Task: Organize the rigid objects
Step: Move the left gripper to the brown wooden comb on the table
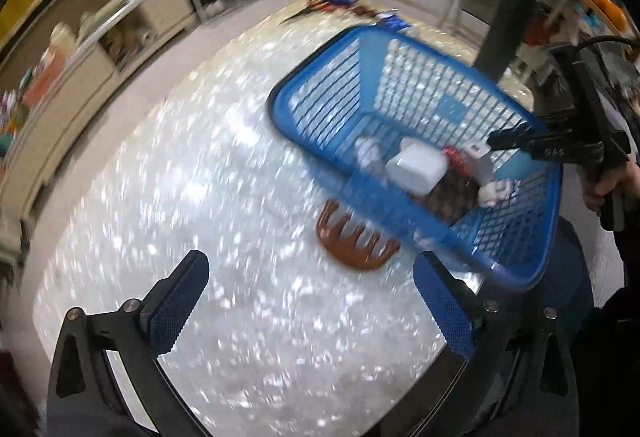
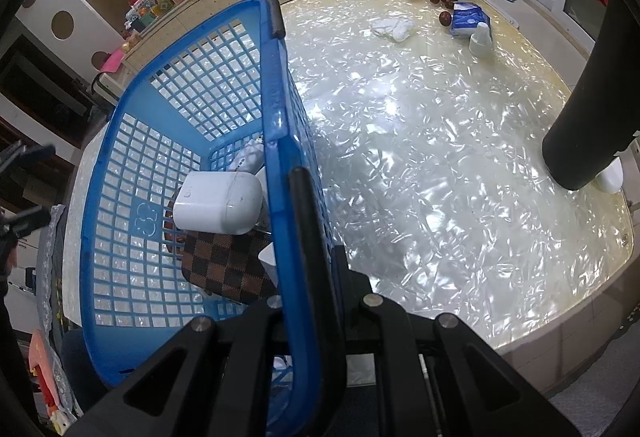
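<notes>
At table centre, right gripper [image 2: 298,237] clamps basket [image 1: 400,85] rim; left gripper [image 1: 308,297], fingers apart, likely takes comb [image 1: 352,241] at 12 o'clock next.

My left wrist view is smeared by motion blur, the blue basket [image 1: 420,141] streaked at 2 o'clock. My right wrist view is sharp; overhead glare sparkles across the pearly surface [image 2: 440,157]. Fisheye bends and darkens both edges.
</notes>
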{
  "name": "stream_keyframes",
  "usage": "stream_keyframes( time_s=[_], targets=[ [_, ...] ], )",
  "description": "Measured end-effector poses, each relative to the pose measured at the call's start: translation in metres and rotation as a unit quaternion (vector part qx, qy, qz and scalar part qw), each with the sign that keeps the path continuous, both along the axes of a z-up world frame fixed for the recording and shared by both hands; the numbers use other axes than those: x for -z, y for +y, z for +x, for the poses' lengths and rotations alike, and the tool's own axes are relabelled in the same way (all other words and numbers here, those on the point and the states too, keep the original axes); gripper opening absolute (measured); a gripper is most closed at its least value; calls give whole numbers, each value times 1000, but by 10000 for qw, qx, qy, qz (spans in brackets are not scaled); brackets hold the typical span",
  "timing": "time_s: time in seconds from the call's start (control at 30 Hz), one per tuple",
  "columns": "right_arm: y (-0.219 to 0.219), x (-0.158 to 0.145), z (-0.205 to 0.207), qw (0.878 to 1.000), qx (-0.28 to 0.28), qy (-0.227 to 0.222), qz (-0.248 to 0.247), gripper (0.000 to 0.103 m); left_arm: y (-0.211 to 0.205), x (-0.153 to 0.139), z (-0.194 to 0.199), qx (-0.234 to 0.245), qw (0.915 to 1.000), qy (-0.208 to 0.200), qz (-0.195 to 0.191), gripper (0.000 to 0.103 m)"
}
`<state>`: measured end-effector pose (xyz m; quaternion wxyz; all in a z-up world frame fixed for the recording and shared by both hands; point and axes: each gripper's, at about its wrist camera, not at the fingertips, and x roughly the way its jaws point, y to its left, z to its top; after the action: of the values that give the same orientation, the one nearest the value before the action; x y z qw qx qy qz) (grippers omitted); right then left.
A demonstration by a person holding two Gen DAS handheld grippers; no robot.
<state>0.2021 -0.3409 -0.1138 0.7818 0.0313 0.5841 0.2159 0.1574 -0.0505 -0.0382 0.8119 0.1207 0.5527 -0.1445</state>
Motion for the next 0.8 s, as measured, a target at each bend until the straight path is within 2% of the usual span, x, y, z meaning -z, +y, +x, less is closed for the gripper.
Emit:
stream_keyframes(
  time_s=[0.1, 0.23, 0.33, 0.4, 0.5, 0.57, 0.67, 0.8],
  targets=[
    [1, 0, -1, 10000, 20, 6, -25, 7, 16, 24, -6, -476, 9984, 304, 89, 103],
    [3, 0, 0, 10000, -5, 14, -70, 7, 28, 53, -12, -1016, 9920, 621, -425, 103],
    [2, 1, 0, 10000, -4, 26, -61, 7, 31, 74, -13, -1382, 9861, 737, -550, 103],
    [2, 2, 1, 10000, 3, 31, -51, 7, 32, 86, -13, -1624, 9803, 821, -764, 103],
    [2, 3, 2, 10000, -3, 44, -40, 7, 32, 99, -9, -1921, 9733, 786, -984, 102],
    [2, 4, 3, 10000, -8, 49, -34, 7, 29, 106, -7, -2002, 9716, 681, -1061, 102],
    [3, 4, 4, 10000, -29, 47, -29, 7, 23, 117, -2, -1986, 9730, 682, -955, 102],
    [3, 5, 4, 10000, -25, 44, -11, 7, 14, 122, 3, -1898, 9733, 657, -1115, 102]
  ],
)
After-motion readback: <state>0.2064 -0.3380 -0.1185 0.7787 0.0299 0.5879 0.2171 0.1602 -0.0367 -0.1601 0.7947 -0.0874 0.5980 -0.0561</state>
